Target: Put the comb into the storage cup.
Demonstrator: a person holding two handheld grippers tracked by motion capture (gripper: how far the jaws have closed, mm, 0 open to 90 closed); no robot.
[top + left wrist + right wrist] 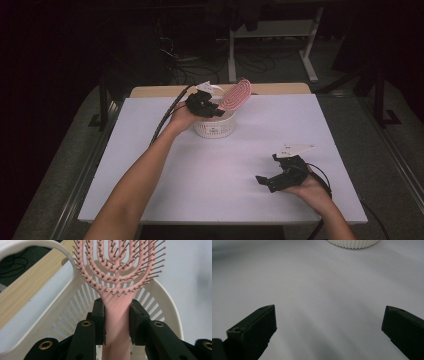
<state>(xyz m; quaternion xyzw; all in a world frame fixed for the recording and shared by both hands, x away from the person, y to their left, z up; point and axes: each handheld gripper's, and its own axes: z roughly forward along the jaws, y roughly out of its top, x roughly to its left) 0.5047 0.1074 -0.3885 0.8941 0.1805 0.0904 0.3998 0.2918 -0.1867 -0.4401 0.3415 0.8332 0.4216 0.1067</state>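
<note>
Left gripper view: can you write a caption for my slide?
Left tongs clamp a pink brush by its handle above a white basket.

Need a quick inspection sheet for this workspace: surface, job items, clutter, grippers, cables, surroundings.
Surface: white table top, wooden strip at its far edge.
Job's things: pink hairbrush held by its handle above the white slotted basket, bristled head up and tilted.
Clutter: nothing seen.
Grippers: left gripper shut on the hairbrush handle; right gripper open, holding nothing, low over bare table near the person's side.
Cables: a black cable trails from the left gripper off the table's far left; another runs from the right gripper.
Surroundings: dark room, white desk frame and floor cables behind.
</note>
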